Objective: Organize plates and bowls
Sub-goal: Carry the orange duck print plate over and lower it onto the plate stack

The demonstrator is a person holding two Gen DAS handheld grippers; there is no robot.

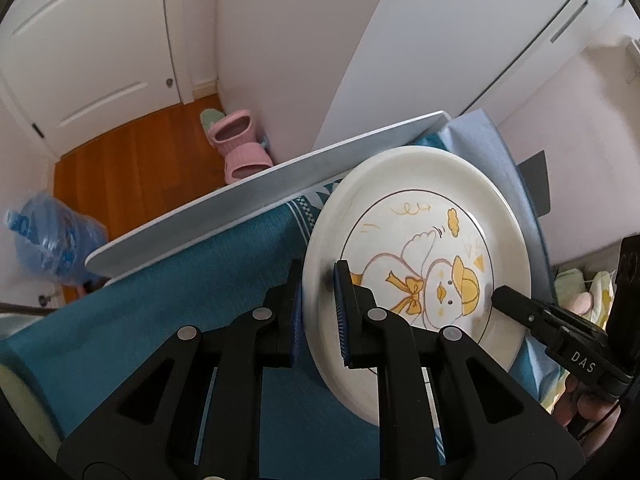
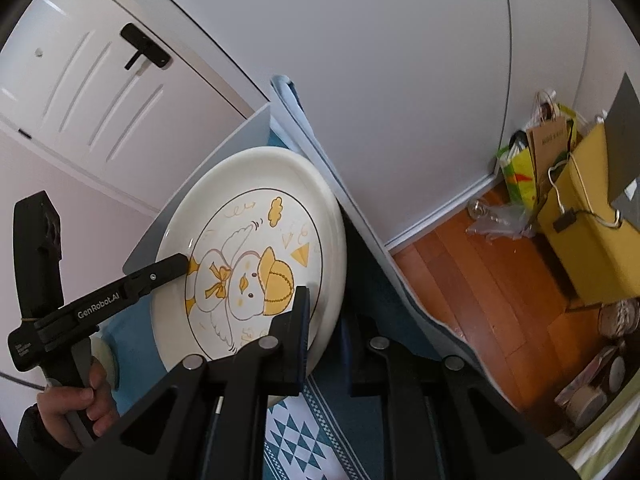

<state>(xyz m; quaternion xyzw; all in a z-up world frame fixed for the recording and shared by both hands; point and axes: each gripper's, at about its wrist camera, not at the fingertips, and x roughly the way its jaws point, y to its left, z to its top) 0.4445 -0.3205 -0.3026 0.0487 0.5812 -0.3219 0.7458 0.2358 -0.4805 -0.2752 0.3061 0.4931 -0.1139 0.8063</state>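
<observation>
Setting: white-walled room with a wooden floor (image 1: 132, 152); a table covered by a teal cloth (image 1: 200, 280) serves as the work surface.
Plate: white plate (image 1: 420, 280), printed with a duck in a yellow cap, held tilted above the teal cloth toward the tabletop's far edge, its printed face turned toward both cameras.
Left gripper: left gripper (image 1: 318, 316) closed on the plate's near rim, one blue-padded finger on the printed face, the other behind the plate.
Right gripper: right gripper (image 2: 324, 344) pinches the plate's opposite rim the same way; one finger lies across the face, the other sits behind the rim.
Cross-view: each wrist camera shows the other gripper's finger reaching onto the plate, with the person's hand (image 2: 76, 404) on the handle.
Grip width: both tongs narrowed to the thickness of the rim.
Board: pale flat board (image 1: 256, 208) standing along the tabletop's far edge, just behind the plate.
Floor, left view: pink slippers (image 1: 240, 148) against the wall; blue plastic bag (image 1: 52, 240) well apart near the door (image 1: 88, 48).
Floor, right view: yellow box (image 2: 592, 232) and paper bags (image 2: 544, 148) at the wall.
</observation>
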